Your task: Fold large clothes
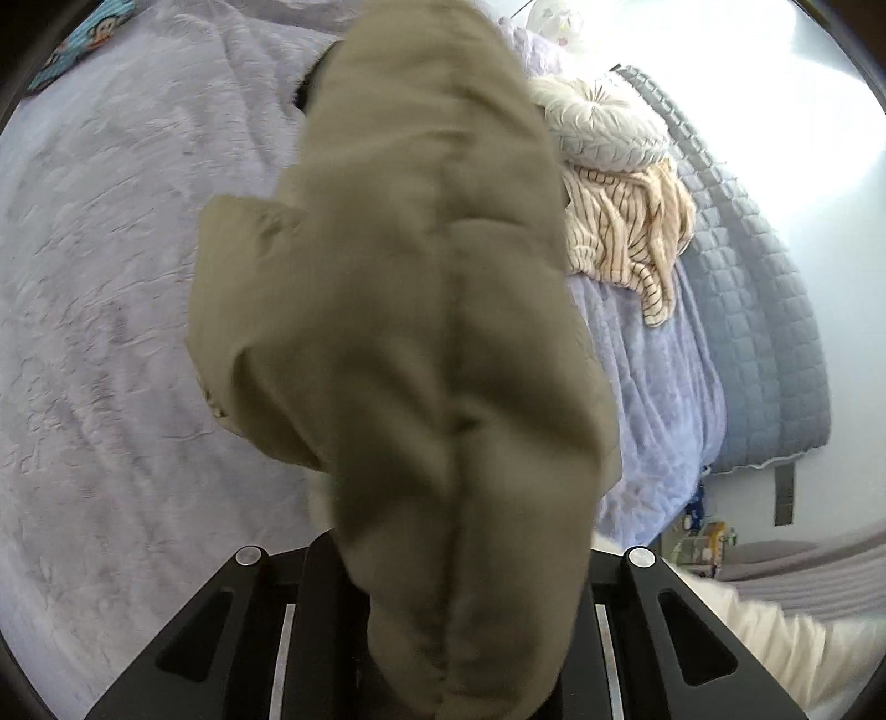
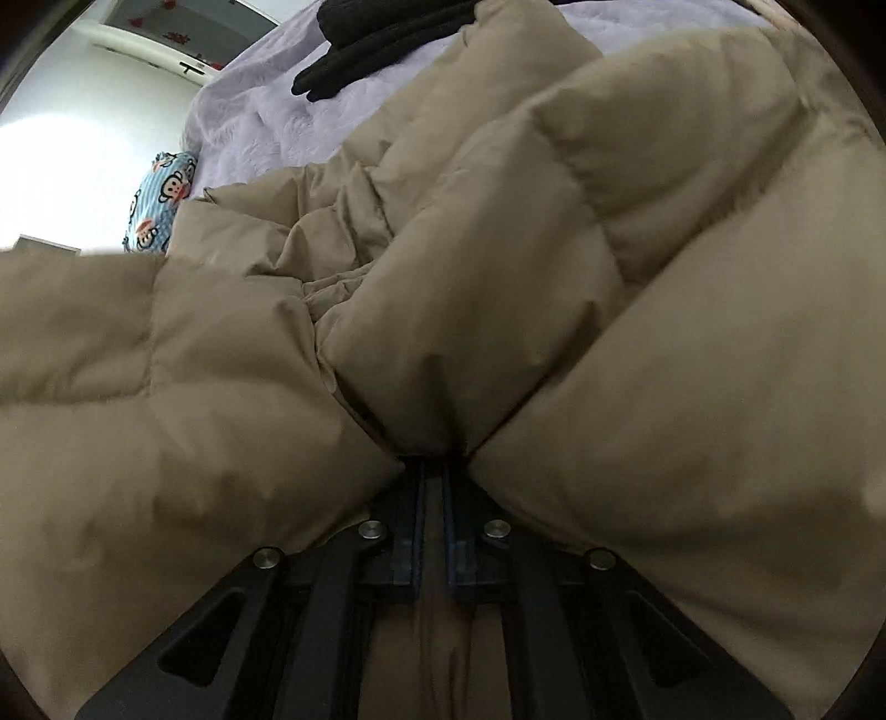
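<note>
Claws point(image 2: 434, 476) point(image 1: 443, 637) both pinch tan puffer coat point(image 2: 554, 249) above bed point(image 1: 111, 277).

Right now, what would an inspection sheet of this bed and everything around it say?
Surface: bed under a lilac fleece blanket, rumpled.
Job's things: khaki padded jacket, bunched on the bed; one part lifted and hanging in front of the left camera.
Clutter: striped cream garment, pale knitted piece, black garment, monkey-print pillow.
Grippers: left gripper shut on jacket fabric, fingertips hidden by it; right gripper shut on a fold of the jacket.
Cables: nothing seen.
Surroundings: grey quilted cover hanging at the bed's side, white wall, small items on the floor, too small to name.
</note>
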